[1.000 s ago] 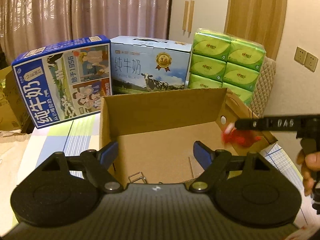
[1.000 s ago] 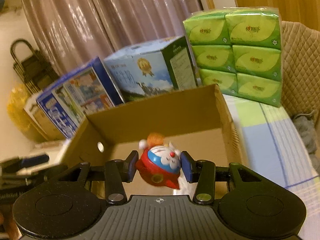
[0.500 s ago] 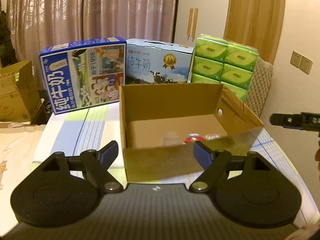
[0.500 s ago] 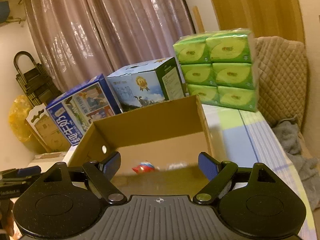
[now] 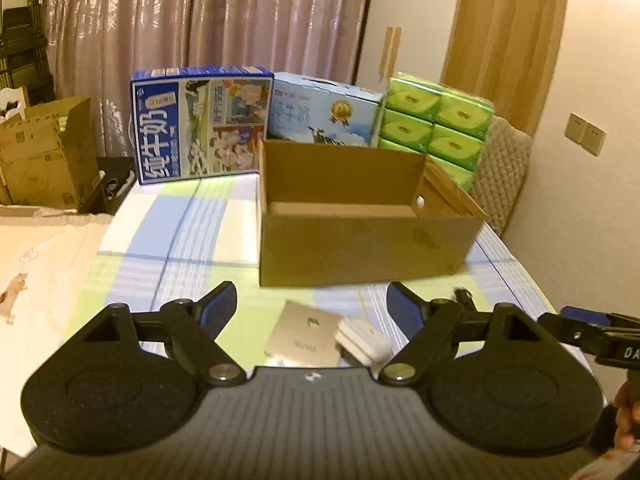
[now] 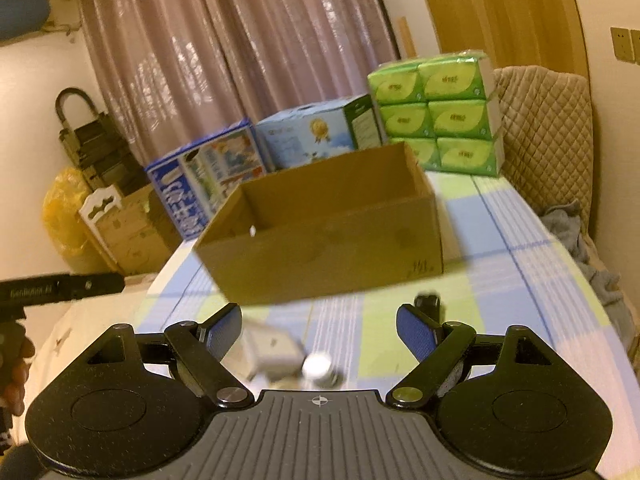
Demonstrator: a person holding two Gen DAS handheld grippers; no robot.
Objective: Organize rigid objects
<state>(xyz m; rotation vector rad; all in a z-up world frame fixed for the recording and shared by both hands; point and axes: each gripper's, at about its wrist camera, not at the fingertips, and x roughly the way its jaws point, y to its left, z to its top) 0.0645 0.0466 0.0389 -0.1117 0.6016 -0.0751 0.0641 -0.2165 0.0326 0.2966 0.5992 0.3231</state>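
Observation:
An open cardboard box (image 5: 360, 240) (image 6: 328, 248) stands on the checked tablecloth, and its inside is hidden from both views. My left gripper (image 5: 312, 300) hangs open in front of the box with nothing between its fingers. On the cloth below it lie a flat beige card (image 5: 304, 338) and a white object (image 5: 362, 340). My right gripper (image 6: 320, 320) is open and empty too, above a blurred grey-white small box (image 6: 272, 350) and a white round piece (image 6: 318, 364). A small black item (image 6: 428, 302) (image 5: 460, 294) lies by the right finger.
Two milk cartons (image 5: 200, 128) (image 5: 324, 116) and stacked green tissue packs (image 5: 436, 128) stand behind the box. A quilted chair (image 6: 548, 136) is at the right. Cardboard boxes (image 5: 44, 156) sit off the table's left edge. The other gripper (image 5: 592, 332) (image 6: 60, 286) juts in from the side.
The right gripper let go of the red and blue toy, which dropped into the box. Both grippers drew back from the box, bringing small items on the cloth into view.

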